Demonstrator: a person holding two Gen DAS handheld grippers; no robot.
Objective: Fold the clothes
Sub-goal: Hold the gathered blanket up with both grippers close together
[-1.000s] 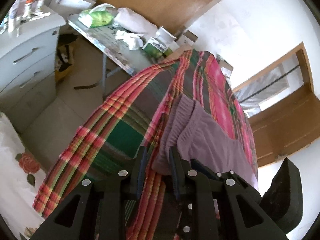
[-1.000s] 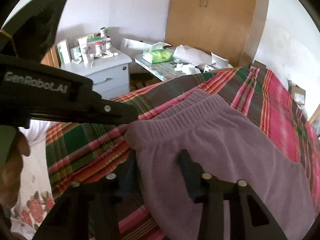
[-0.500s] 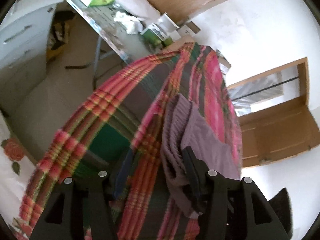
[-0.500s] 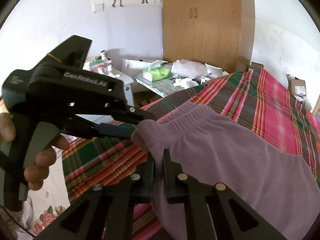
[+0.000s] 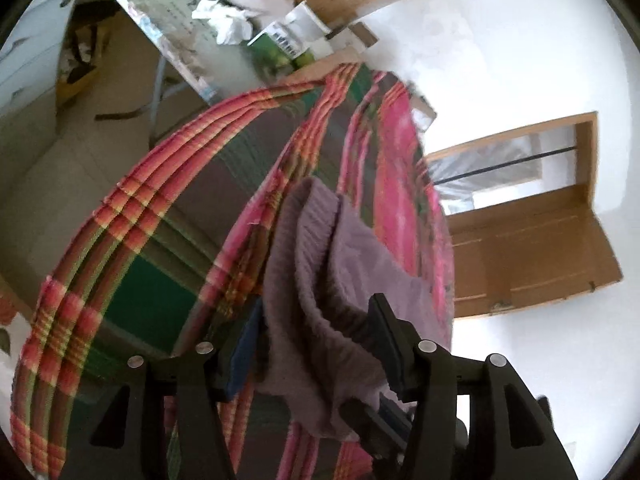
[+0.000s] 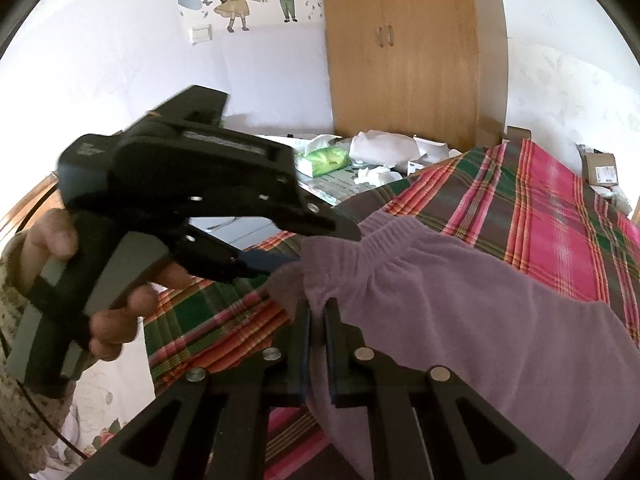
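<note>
On the plaid bedspread, I am seeing one purple garment lying mostly flat, no fold showing, my left gripper standing spread around its ribbed waistband and my right gripper pinching the waistband corner, so folding is looking largely ahead.

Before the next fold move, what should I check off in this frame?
1. Right claw shut on purple garment: ok.
2. Left claw closed on waistband: not ok; open, with fabric between its fingers.
3. Both claws at the waistband end: ok.
4. Nothing lying on the garment: ok in the visible part.
5. Garment's far end flat on plaid blanket: cannot tell, out of view.
</note>
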